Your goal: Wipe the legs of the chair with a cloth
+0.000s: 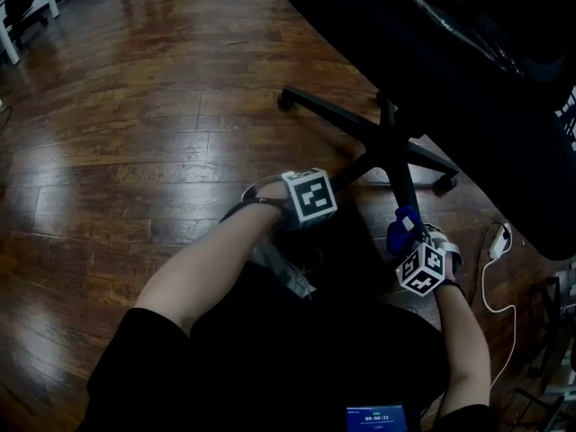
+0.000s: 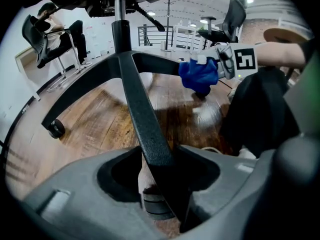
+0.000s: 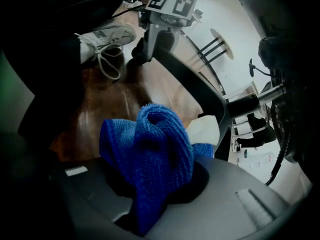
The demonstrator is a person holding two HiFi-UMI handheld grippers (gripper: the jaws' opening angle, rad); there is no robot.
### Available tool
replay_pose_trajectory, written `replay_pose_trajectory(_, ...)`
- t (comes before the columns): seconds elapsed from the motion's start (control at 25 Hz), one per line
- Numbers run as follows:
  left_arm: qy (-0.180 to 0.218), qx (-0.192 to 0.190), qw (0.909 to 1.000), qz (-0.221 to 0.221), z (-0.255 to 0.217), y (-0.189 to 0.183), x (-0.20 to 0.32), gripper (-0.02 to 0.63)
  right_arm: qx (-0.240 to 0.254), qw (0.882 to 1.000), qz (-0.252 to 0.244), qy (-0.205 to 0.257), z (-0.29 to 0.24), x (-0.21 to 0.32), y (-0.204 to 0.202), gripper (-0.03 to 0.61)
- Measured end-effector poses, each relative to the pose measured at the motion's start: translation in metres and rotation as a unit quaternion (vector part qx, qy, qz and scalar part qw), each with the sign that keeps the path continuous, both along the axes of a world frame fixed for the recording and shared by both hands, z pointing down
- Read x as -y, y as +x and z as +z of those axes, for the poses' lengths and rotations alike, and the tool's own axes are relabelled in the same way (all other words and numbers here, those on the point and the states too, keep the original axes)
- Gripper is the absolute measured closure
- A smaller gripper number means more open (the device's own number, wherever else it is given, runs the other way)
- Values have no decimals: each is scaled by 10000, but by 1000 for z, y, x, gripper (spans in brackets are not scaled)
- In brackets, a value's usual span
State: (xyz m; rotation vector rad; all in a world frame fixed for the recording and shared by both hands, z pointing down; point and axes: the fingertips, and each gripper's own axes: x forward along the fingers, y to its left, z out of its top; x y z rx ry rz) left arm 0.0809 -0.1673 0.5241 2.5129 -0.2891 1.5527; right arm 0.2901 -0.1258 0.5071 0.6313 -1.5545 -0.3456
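The black office chair's star base (image 1: pixel 389 135) stands on the wood floor. My left gripper (image 1: pixel 346 185) is shut on the leg (image 1: pixel 362 171) that runs towards me. In the left gripper view that leg (image 2: pixel 142 119) passes between the jaws of the left gripper (image 2: pixel 160 171), with its castor (image 2: pixel 157 206) below. My right gripper (image 1: pixel 404 234) is shut on a bunched blue cloth (image 1: pixel 402 226), which rests against the neighbouring leg (image 1: pixel 403 187). The cloth (image 3: pixel 150 144) fills the right gripper (image 3: pixel 155 184) in its own view, beside the leg (image 3: pixel 200 91).
The dark chair seat (image 1: pixel 450 43) overhangs the base at the upper right. A white cable and plug (image 1: pixel 498 241) lie on the floor to the right. The person's shoe (image 1: pixel 288 273) and knees sit close below the grippers. A white furniture leg (image 1: pixel 9 39) stands far left.
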Motion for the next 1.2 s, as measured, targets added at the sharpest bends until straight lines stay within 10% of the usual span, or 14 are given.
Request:
replay_pose_trajectory(0.44, 210, -305, 9989, 290, -4, 19, 5, 403, 466, 9937, 190, 998, -44, 131, -54, 502)
replay_pose_trajectory(1.2, 80, 69, 9999, -11, 4, -1, 1, 403, 198, 9981, -232, -532, 14, -62, 17, 502)
